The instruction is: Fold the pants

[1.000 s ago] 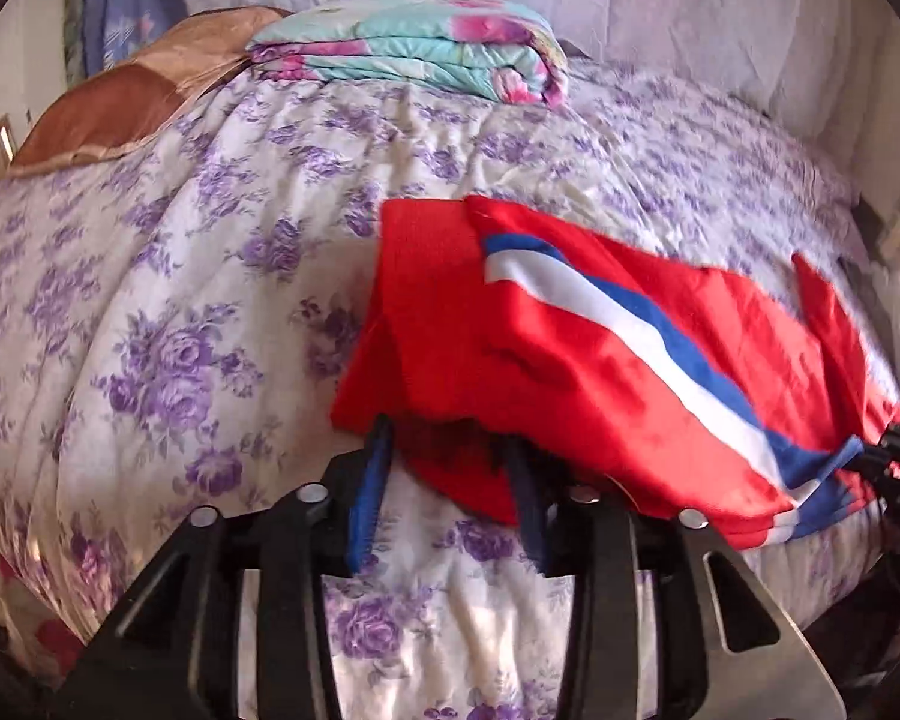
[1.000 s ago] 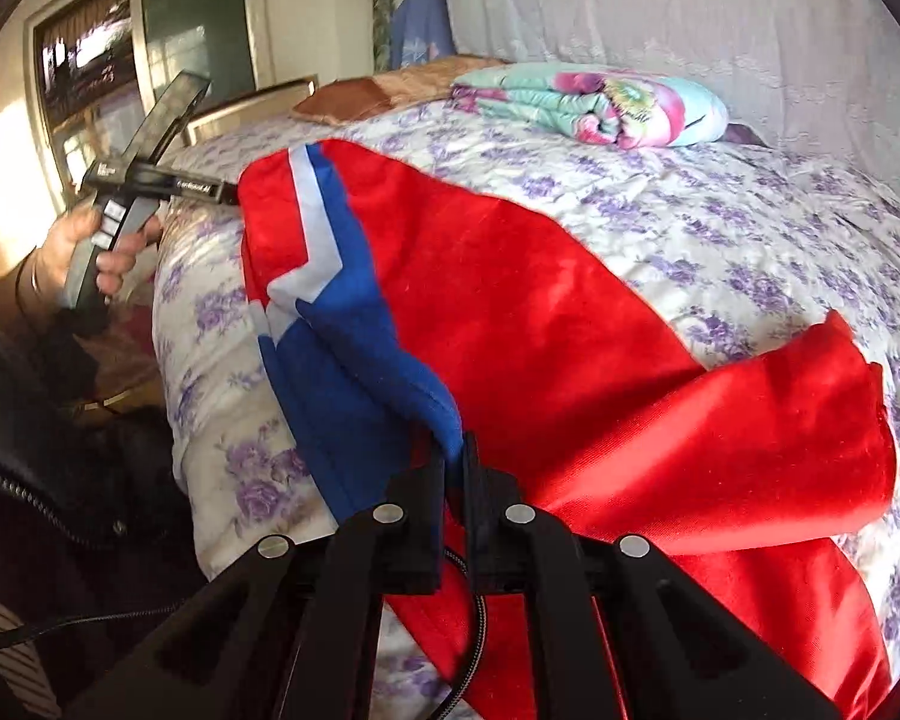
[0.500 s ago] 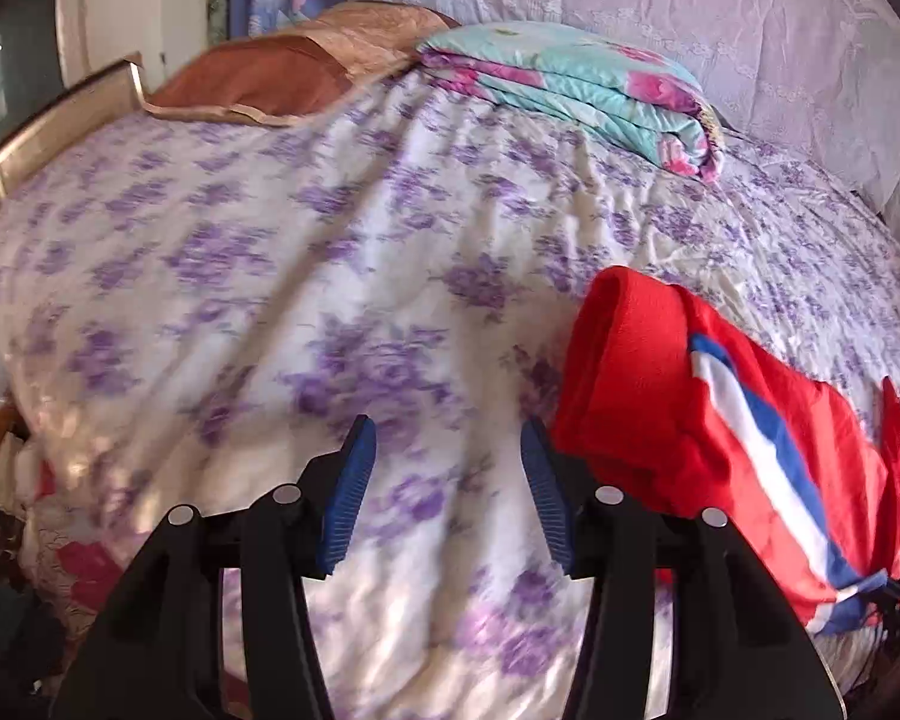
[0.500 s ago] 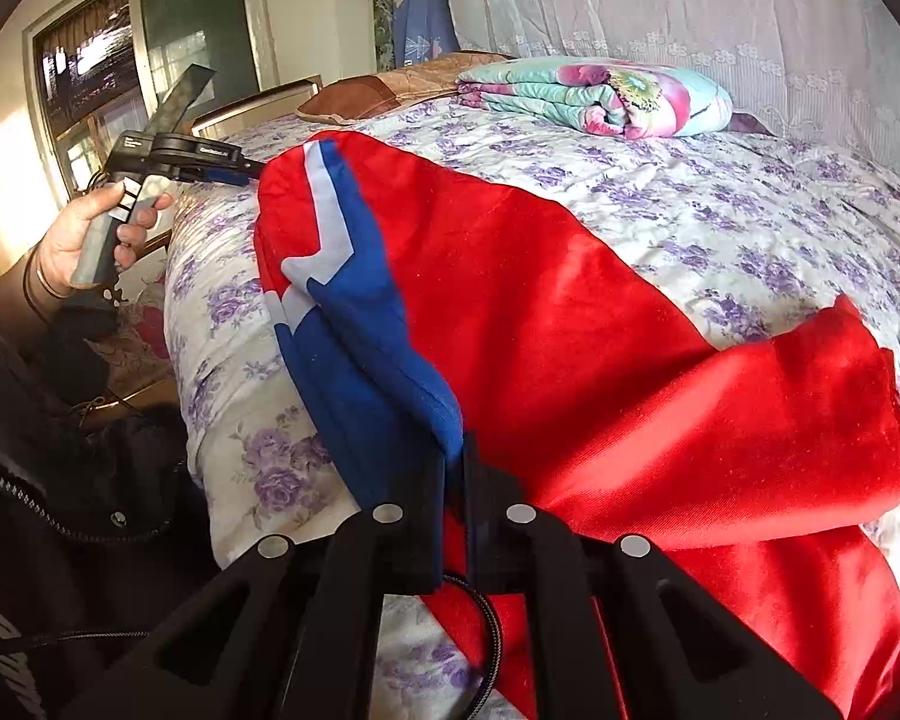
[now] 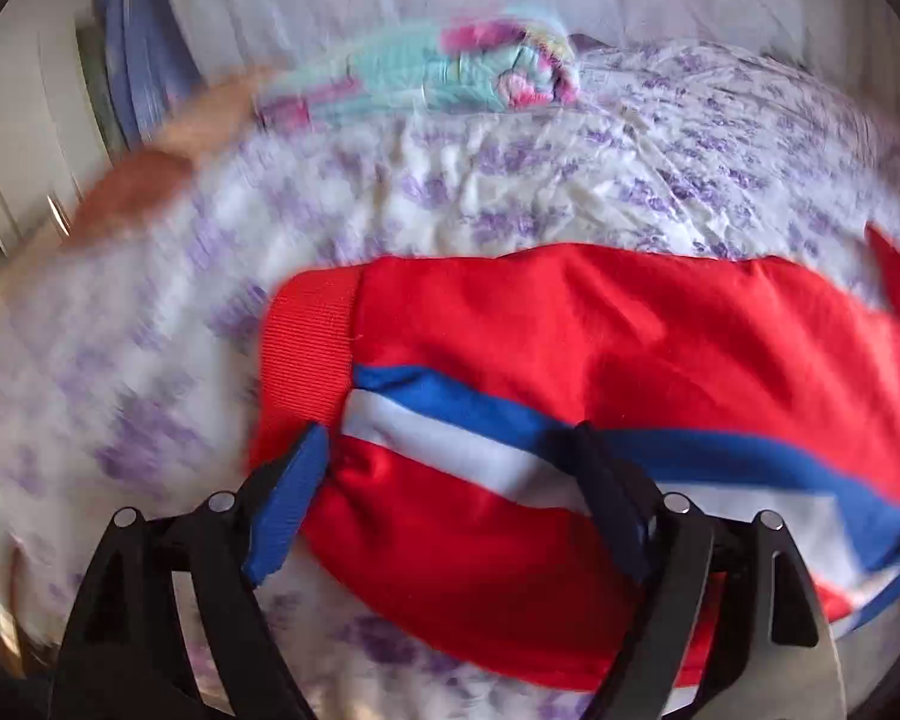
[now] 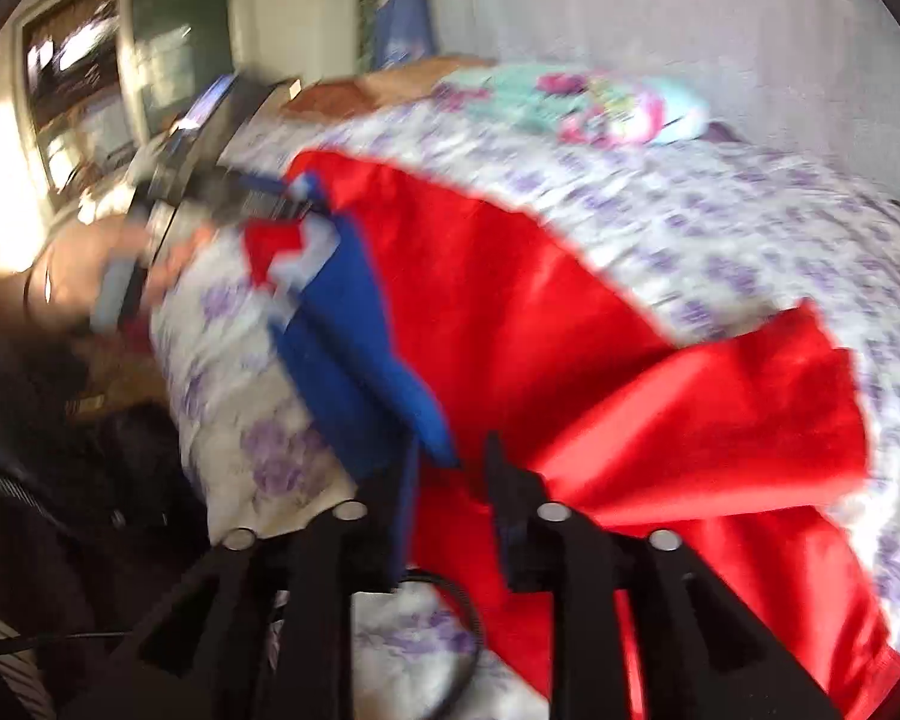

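Red pants [image 5: 570, 336] with a blue and white side stripe lie folded lengthwise on the bed, waistband to the left. My left gripper [image 5: 450, 450] is open, its blue-padded fingers either side of the pants' near edge by the waistband. In the right wrist view the pants [image 6: 510, 312] stretch across the bed, with one leg end folded over at the right. My right gripper [image 6: 450, 456] is open, its fingers apart just below the blue stripe fabric. The left gripper [image 6: 252, 192] shows at the far waistband end. Both views are blurred by motion.
The bed has a white cover with purple flowers [image 5: 570, 180]. A folded turquoise and pink blanket [image 5: 480, 78] and a brown pillow [image 5: 150, 174] lie at the head. A window [image 6: 120, 72] is at the left. The bed edge [image 6: 258, 456] is close to my right gripper.
My left gripper swung back to the pants' waistband and now straddles it. My right gripper opened and let go of the blue stripe fabric.
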Demonstrator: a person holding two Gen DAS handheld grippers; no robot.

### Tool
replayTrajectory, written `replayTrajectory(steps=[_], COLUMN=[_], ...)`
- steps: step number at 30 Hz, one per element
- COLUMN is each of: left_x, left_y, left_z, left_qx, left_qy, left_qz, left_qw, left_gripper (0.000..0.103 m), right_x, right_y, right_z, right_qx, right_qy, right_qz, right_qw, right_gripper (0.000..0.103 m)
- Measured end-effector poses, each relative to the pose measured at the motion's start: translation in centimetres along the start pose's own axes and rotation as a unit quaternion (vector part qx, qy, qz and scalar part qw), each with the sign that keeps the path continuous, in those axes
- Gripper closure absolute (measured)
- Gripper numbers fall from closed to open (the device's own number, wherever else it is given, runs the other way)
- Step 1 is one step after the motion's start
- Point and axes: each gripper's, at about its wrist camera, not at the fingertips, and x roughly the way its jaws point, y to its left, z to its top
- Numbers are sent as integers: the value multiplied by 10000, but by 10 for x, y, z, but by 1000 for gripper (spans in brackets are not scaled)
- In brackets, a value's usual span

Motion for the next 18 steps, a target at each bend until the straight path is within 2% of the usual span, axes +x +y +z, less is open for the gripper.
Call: replayTrajectory(steps=[1, 2, 3, 5, 8, 11, 12, 13, 14, 15, 16, 18], left_x=[-7, -16, -27, -49, -80, -86, -81, -74, -69, -62, -56, -49], left_y=[-2, -2, -2, -6, -45, -100, -119, -135, -146, -159, -167, -171], left_z=[-1, 1, 4, 10, 15, 10, 7, 4, -1, -6, -12, -20], left_qx=[-3, -91, -155, -129, 416, 998, 1143, 1279, 1376, 1482, 1556, 1541], left_qy=[-25, -53, -114, -321, -648, -674, -555, -400, -291, -179, -82, -17], left_qz=[-10, -169, -314, -570, -946, -1440, -1578, -1750, -1876, -1937, -1934, -2032], left_qw=[10000, 9998, 9993, 9978, 9925, 9822, 9793, 9754, 9721, 9696, 9687, 9669], left_gripper=[25, 25, 25, 25, 23, 22, 22, 22, 22, 22, 22, 22], right_x=[-13, -23, -35, -41, -10, 38, 56, 74, 92, 96, 84, 30], right_y=[-12, -25, -46, -83, -121, -138, -141, -142, -143, -145, -145, -144], right_z=[7, 15, 26, 46, 75, 87, 83, 77, 68, 60, 56, 48], right_qx=[225, 479, 866, 1509, 1901, 1899, 1896, 1827, 1629, 1555, 1595, 1792], right_qy=[-175, -305, -463, -424, 270, 929, 1258, 1579, 2000, 2100, 1827, 965], right_qz=[-331, -697, -1086, -1439, -1825, -2191, -2247, -2205, -2179, -2160, -2103, -2140], right_qw=[9990, 9959, 9892, 9771, 9643, 9525, 9475, 9450, 9413, 9408, 9471, 9554], right_gripper=[28, 8, 5, 5, 5, 6, 11, 51, 96, 96, 99, 99])
